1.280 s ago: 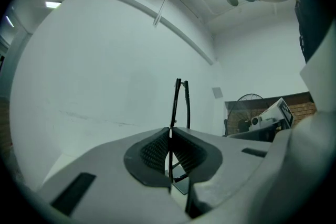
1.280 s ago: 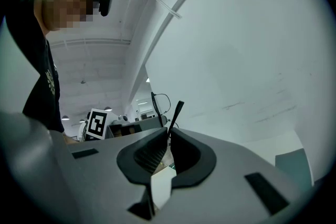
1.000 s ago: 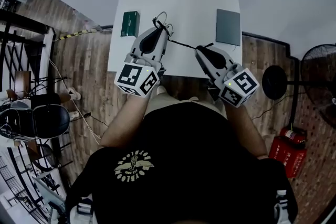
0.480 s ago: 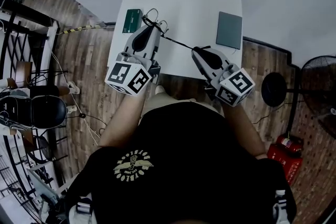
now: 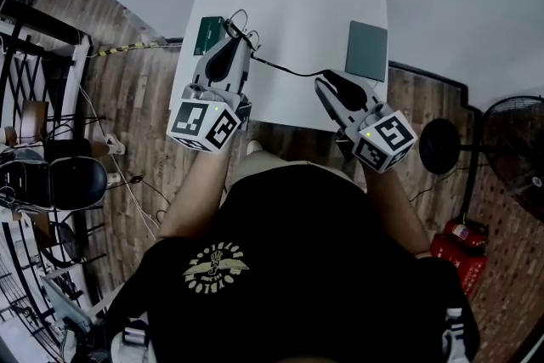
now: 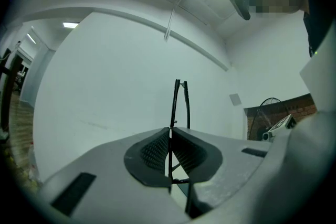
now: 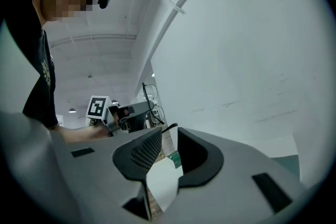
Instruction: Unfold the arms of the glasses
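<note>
Pinching the glasses (image 5: 247, 36) by the front with the left gripper (image 5: 231, 31), pads clenched tight on the thin wire, and holding them up off the white table (image 5: 289, 4), over its left side near the green box (image 5: 210, 36). Probably wanting that clamp rock steady right now, no twisting, to avoid bending anything.

Moving across the middle: sticking one arm (image 5: 289, 69) out long and straight toward the right gripper (image 5: 324, 81), so treating that side as pretty much unfolded.

Having just been opening the right jaws, now standing apart, with the arm tip (image 7: 171, 127) sitting at the mouth of the gap and not pinched at all. Thinking of backing the right gripper straight off along the line of the arm, not sideways, to avoid snagging the tip and folding it back in.

Then going for the other arm. Not managing to tell from here whether folded or already out, so guessing at a light nip near its end and a slow outward swing.
</note>
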